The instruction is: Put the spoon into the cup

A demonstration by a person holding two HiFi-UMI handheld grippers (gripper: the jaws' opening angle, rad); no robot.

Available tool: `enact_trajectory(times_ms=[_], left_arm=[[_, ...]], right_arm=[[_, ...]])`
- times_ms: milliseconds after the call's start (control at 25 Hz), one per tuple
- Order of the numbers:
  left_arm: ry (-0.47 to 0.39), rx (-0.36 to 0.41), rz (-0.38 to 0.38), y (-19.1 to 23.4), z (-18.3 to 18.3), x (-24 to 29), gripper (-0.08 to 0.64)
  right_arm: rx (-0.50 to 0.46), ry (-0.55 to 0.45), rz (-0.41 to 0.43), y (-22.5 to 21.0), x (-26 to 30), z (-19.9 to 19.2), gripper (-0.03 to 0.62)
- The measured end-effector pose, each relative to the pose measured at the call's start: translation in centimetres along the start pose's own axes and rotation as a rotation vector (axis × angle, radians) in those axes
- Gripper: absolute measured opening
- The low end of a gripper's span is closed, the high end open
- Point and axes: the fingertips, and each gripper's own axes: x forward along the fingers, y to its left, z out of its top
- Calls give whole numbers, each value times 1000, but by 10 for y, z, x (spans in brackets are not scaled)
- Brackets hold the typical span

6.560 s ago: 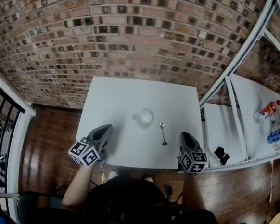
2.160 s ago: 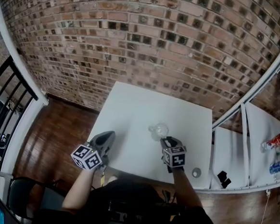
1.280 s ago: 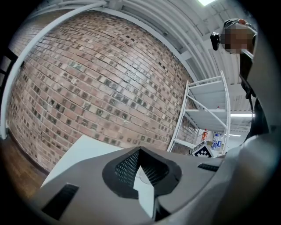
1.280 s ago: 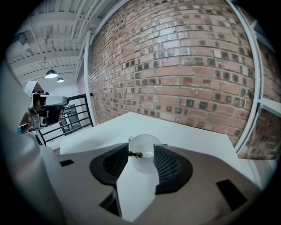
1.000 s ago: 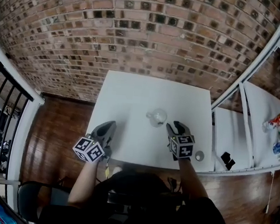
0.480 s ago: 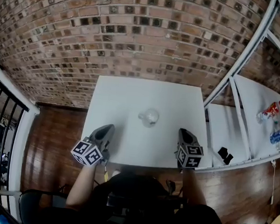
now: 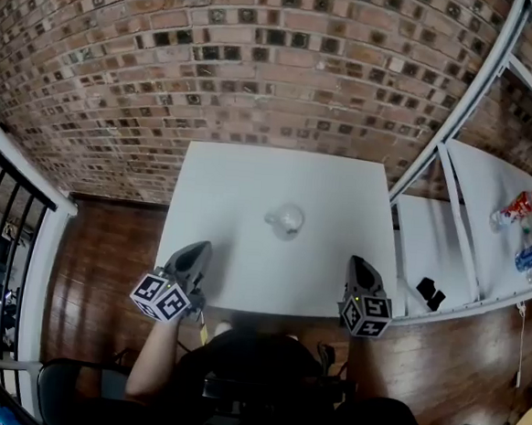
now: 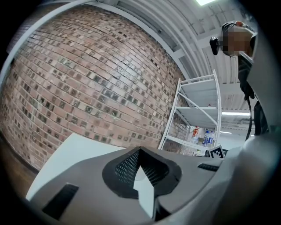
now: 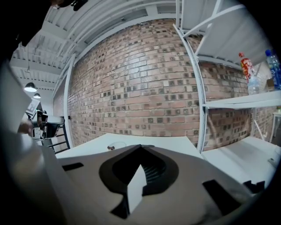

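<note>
- Head view: left gripper (image 7: 197, 250) and right gripper (image 7: 361, 264), fingers closed, empty.
- Cup (image 7: 286, 220) ahead between them, spoon (image 9: 110, 147) seemingly inside.
- Spoon likely light, stiff, slippery; take the handle.

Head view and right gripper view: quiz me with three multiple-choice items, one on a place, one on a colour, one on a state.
1. Where on the table does the cup stand?
A far-left corner; B middle; C near edge.
2. What colour is the table?
A white; B black; C brown.
3. How is the right hand-held gripper?
A wide open; B half open; C shut, empty.
Answers: 1 B, bare tabletop shows all round the cup. 2 A, its top is plain white. 3 C, the jaws meet with nothing between.
</note>
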Motion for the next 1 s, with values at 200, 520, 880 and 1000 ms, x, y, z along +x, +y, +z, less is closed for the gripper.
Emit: enact_trajectory(times_ms=[200, 520, 880, 1000], left_arm=[[6, -4, -8, -4, -2, -4, 5], [5, -4, -8, -2, 2, -7, 3], [16, -30, 12, 2, -11, -7, 5], [20, -36, 21, 7, -15, -8, 5]], right_arm=[[9, -2, 47, 15, -2, -6, 2], [6, 20, 42, 18, -5, -13, 2], [18, 23, 55, 23, -3, -17, 2], [20, 24, 52, 24, -1, -19, 2]])
